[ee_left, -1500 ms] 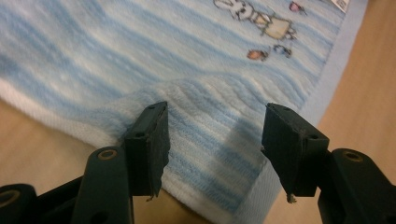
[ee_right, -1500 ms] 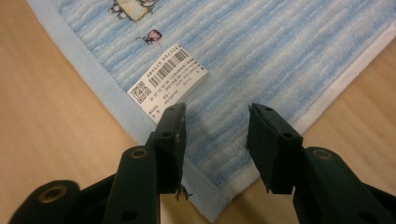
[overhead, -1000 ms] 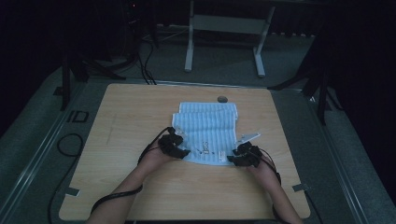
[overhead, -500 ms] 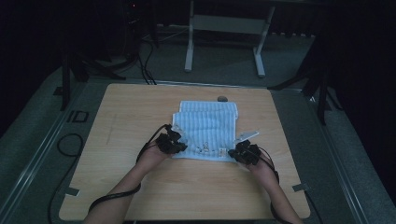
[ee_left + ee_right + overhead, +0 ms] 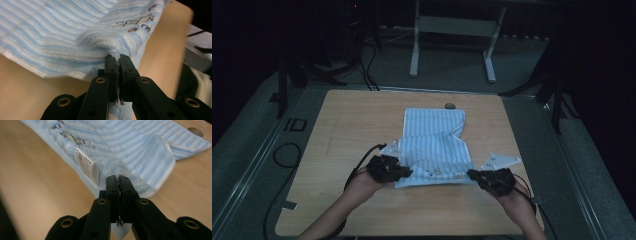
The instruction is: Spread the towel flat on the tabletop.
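Right, count them off: two black two-jaw grippers, one towel, one table, one small dark round object. Nearest the person, the left gripper [image 5: 401, 173] is pinching the near-left corner of the pale blue-and-white striped terry towel [image 5: 435, 145], and the right gripper [image 5: 473, 174] has the near-right corner. Each one carries a grey three-cornered plate on top.

Look at the left gripper view: the left gripper [image 5: 118, 57] has its jaws pressed tight together, towel [image 5: 65, 32] fabric squeezed between them and bulging up just beyond the tips, a small embroidered picture [image 5: 136, 23] stitched near the edge. Same story in the right gripper view: the right gripper [image 5: 118, 178] is clamped on the towel [image 5: 130, 147] hem, with a white printed care label [image 5: 87, 165] standing up just beside the jaws.

So the near edge of the towel is stretched between the two grippers, slightly off the light wooden table [image 5: 357, 125], while the cloth runs away from them, rumpled in the middle, its far part lying flat. Just past that far edge sits the small dark round object [image 5: 450, 105], near the table's back rim.
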